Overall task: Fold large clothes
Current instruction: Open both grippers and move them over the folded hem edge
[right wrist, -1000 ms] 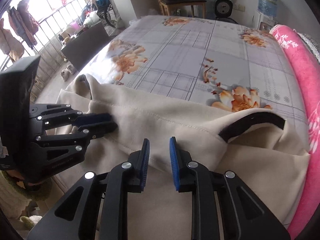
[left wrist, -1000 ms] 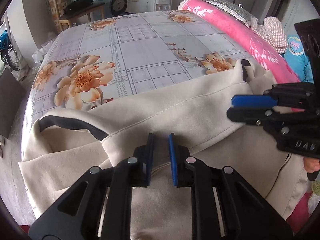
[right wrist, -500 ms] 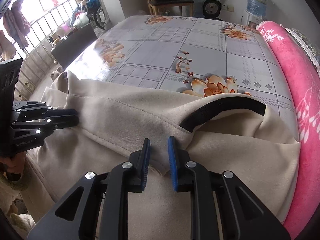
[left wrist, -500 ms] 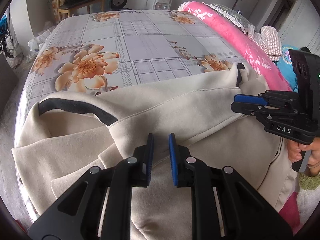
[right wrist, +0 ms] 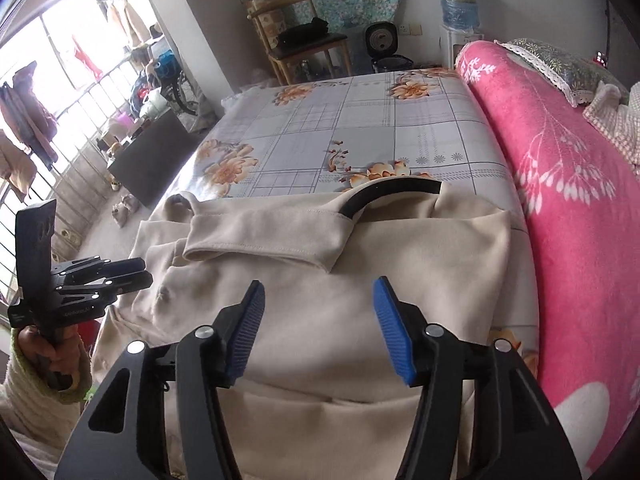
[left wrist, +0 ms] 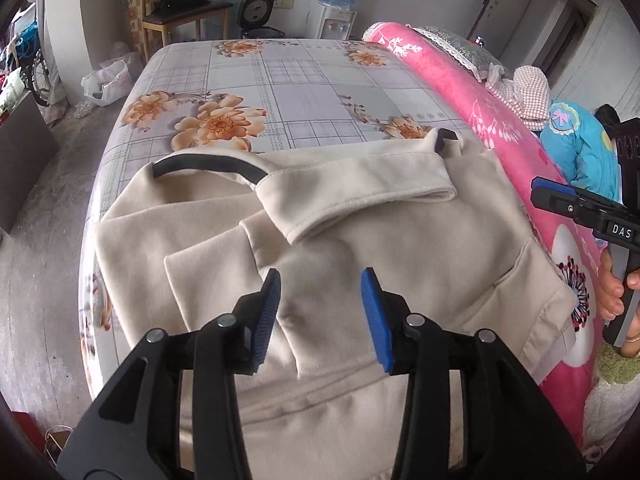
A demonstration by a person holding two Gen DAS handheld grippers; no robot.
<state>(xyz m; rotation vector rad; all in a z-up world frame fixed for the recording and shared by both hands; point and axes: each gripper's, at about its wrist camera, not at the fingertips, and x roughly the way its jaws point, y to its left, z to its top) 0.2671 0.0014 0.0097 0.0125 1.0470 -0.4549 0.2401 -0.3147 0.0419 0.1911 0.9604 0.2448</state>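
Cream coat [left wrist: 360, 240] lies folded on the flowered bed [left wrist: 280, 92], thick, soft, probably heavy (grab at hemmed edges), left gripper [left wrist: 320, 312] and right gripper [right wrist: 320, 328] just spread apart, empty.

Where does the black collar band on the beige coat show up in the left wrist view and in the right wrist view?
Left wrist view: black collar band left of centre, at the beige coat's far edge.
Right wrist view: black collar band right of centre, again on the far edge.
Shared landmark: the water dispenser against the far wall.
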